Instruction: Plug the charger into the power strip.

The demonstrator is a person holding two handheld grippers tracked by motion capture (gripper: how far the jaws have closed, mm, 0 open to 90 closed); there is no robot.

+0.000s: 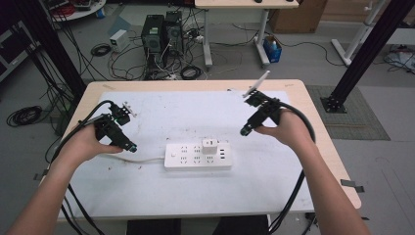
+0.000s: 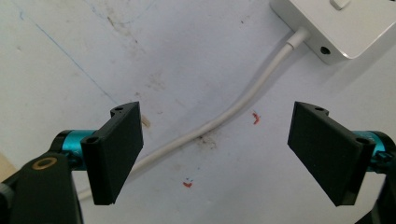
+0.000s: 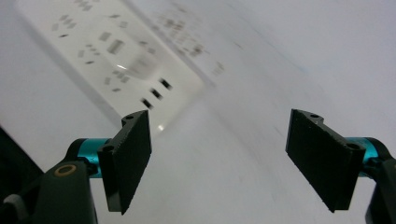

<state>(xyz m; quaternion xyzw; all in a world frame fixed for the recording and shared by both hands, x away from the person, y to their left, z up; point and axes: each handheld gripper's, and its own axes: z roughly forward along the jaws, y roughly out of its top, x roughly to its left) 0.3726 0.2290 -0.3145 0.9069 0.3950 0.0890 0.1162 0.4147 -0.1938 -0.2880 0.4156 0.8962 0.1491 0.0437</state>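
Observation:
A white power strip (image 1: 197, 155) lies in the middle of the white table mat, with a white plug adapter (image 1: 210, 145) seated in its top row. Its white cord (image 1: 143, 159) runs off to the left. My left gripper (image 1: 131, 147) hovers just left of the strip, open and empty; in the left gripper view the cord (image 2: 219, 120) passes between the jaws and the strip's end (image 2: 336, 23) sits at the top right. My right gripper (image 1: 243, 131) hangs open above and right of the strip. The right gripper view shows the strip (image 3: 112, 51) blurred at upper left.
The table's wooden edge (image 1: 323, 132) frames the white mat (image 1: 161, 107). Gripper cables trail off both sides of the table. Beyond the far edge, computer towers (image 1: 161, 34), tangled floor cables and black frame posts (image 1: 364, 54) stand on the floor.

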